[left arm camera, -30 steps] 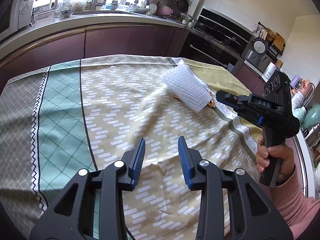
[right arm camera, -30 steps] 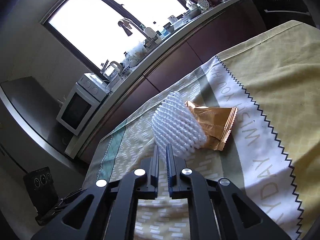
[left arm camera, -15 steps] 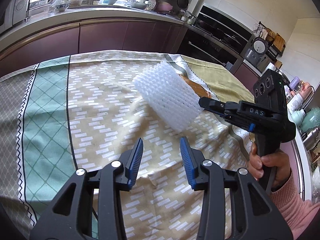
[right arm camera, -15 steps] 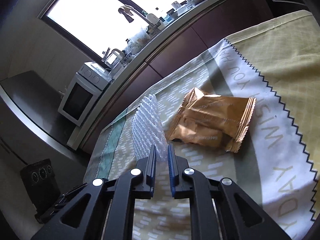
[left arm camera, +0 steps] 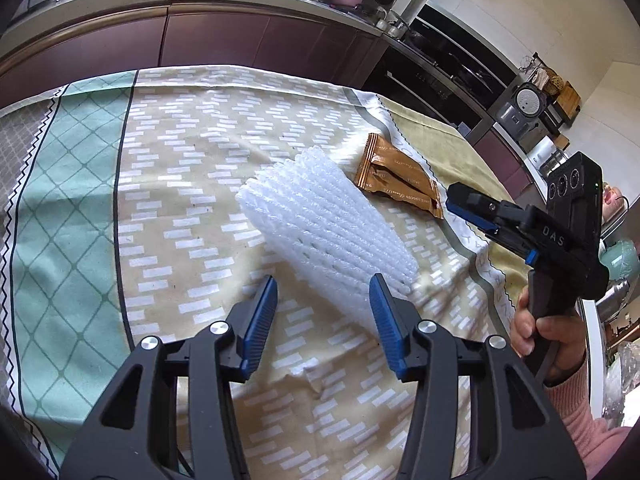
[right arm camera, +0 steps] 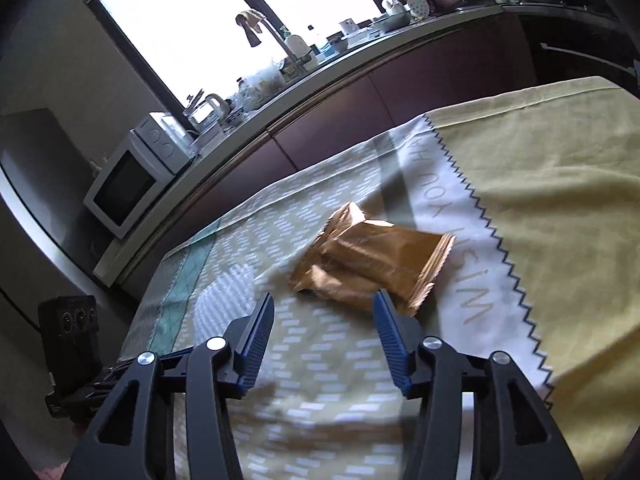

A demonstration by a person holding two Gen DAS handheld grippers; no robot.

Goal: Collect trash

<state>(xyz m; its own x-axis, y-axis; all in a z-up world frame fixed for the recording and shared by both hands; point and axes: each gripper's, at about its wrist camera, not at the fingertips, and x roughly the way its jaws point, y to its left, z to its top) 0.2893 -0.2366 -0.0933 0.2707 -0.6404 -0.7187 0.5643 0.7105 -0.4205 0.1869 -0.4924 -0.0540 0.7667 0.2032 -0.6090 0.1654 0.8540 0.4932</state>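
Observation:
A white foam fruit net (left arm camera: 324, 228) lies on the patterned tablecloth (left arm camera: 172, 208), its near end just beyond the tips of my open, empty left gripper (left arm camera: 323, 298). It shows blurred in the right wrist view (right arm camera: 224, 296). A gold-brown snack wrapper (left arm camera: 396, 184) lies flat past the net. In the right wrist view the wrapper (right arm camera: 372, 260) is just ahead of my right gripper (right arm camera: 324, 316), which is open and empty. The right gripper (left arm camera: 472, 204) also shows at the right of the left wrist view, held in a hand.
The table's far edge faces dark purple kitchen cabinets (left arm camera: 224, 40) and a cluttered counter (right arm camera: 304, 68). A white microwave (right arm camera: 132, 180) stands on the counter. An oven wall and appliances (left arm camera: 528, 108) are to the right. The cloth has a raised crease (left arm camera: 312, 384) near me.
My right gripper carried the foam net toward my left gripper, then opened and let it go. The net now lies on the cloth. The left gripper opened wider.

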